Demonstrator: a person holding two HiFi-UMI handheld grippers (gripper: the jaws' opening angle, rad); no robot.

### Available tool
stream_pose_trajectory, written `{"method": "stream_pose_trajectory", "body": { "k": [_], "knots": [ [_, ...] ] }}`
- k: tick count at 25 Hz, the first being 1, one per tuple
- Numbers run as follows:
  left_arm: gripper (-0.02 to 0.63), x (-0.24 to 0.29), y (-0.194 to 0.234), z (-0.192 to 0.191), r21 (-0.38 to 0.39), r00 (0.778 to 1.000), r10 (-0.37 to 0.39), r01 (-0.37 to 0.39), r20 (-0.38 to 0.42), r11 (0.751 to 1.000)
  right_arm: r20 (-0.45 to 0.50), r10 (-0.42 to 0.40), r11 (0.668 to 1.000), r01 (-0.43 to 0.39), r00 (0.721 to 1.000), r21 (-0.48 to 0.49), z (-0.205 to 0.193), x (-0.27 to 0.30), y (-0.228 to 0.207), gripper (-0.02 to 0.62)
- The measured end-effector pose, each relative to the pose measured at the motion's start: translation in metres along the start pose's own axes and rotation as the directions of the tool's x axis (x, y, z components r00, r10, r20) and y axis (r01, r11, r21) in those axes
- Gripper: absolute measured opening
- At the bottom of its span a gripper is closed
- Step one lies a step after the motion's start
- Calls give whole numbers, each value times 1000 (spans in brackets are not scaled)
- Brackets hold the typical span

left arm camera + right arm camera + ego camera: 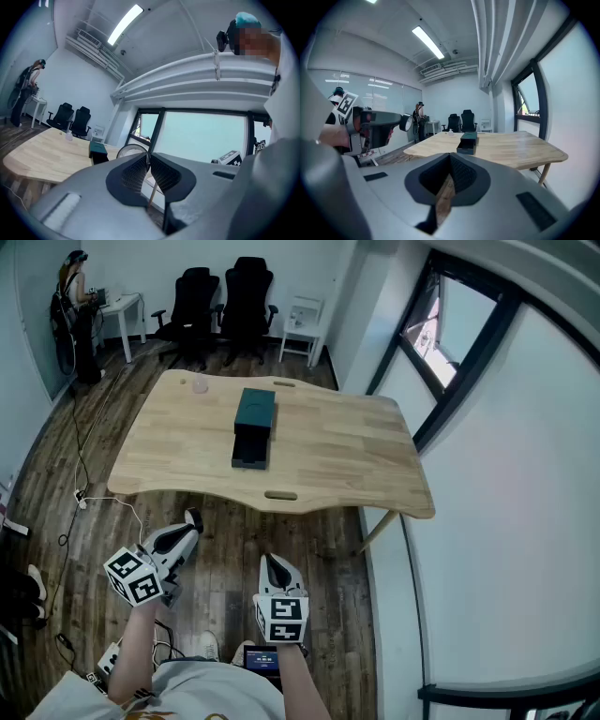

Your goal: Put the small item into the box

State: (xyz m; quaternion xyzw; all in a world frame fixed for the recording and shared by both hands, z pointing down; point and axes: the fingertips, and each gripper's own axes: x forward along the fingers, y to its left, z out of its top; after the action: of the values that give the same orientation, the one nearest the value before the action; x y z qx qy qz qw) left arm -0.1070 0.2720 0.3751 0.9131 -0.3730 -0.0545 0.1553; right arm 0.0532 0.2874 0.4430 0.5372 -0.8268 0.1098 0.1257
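The left gripper (192, 517) and the right gripper (271, 562) hang low over the wood floor (314, 540), short of the table's near edge, each with its jaws pressed together on nothing. On the wooden table (347, 446) the dark green box (253, 426) lies mid-top, bare wood all round it, well clear of every edge. Beyond it the small clear item (200, 385) stands near the far left corner, apart from the box, with two black office chairs (225, 301) behind.

We cannot make out what the small pale item (200, 385) on the table (356, 456) is: it is too small in every view. The dark box (253, 427) shows us nothing of its inside. The head view's bottom edge cuts off the person's shirt (202, 697).
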Motion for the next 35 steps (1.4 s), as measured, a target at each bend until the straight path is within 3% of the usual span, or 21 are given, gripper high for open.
{"method": "stream_pose_trajectory", "body": {
  "k": [11,24,30,35],
  "knots": [
    [29,-11,-11,-5,-5,1000,5,-5,-4,1000,5,6,1000,-6,1000,-14,1,-14,2,3],
    [29,12,-9,4,-17,1000,2,-2,21,1000,69,-37,999,37,997,-3,16,-16,-32,5],
    [29,51,17,0,-21,1000,1,-1,21,1000,58,-45,999,45,997,-8,18,14,-63,5],
    [29,102,63,8,-43,1000,0,1,23,999,33,-49,999,49,998,-4,23,75,-92,5]
  ]
}}
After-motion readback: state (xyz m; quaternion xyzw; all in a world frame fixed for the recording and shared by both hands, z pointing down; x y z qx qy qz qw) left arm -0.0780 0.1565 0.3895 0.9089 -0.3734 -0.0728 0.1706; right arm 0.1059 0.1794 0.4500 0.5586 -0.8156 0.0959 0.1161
